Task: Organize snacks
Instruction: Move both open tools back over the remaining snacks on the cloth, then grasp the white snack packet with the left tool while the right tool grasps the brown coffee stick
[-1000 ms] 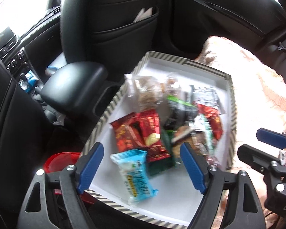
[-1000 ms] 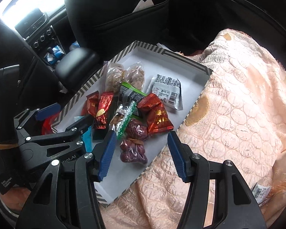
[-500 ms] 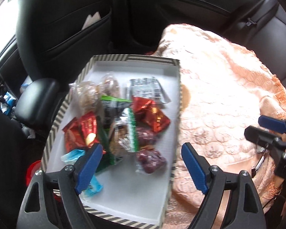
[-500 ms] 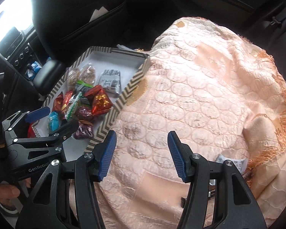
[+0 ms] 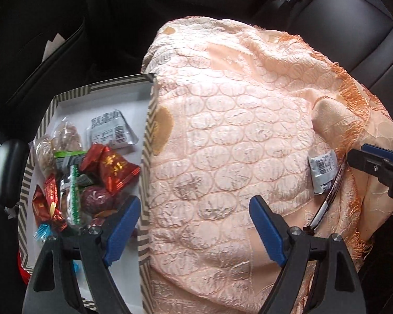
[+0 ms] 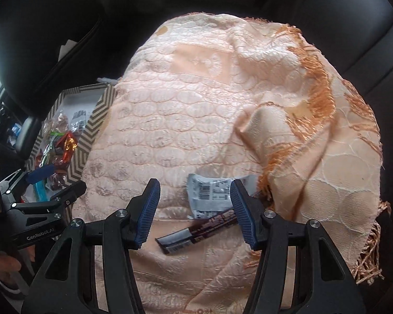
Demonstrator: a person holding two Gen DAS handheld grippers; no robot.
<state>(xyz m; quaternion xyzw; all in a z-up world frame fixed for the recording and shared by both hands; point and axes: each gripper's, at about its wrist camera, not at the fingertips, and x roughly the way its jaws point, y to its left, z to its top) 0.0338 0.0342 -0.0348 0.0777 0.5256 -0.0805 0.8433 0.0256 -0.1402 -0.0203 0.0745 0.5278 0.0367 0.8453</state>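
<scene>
A white tray with a striped rim holds several snack packs, among them a red packet; it also shows at the left of the right wrist view. On the peach cloth lie a silver barcode packet and a dark brown bar, both between my right gripper's open fingers. The silver packet also shows in the left wrist view. My left gripper is open and empty over the cloth beside the tray.
Black car seats surround the cloth, with a seat-back pocket and an armrest at the left. The cloth has an orange fringe and a fold at the right. A red item lies below the tray.
Both grippers have swung right, away from the tray and over the cloth. The silver packet and the brown bar have come between my right fingers. Both stay open.
</scene>
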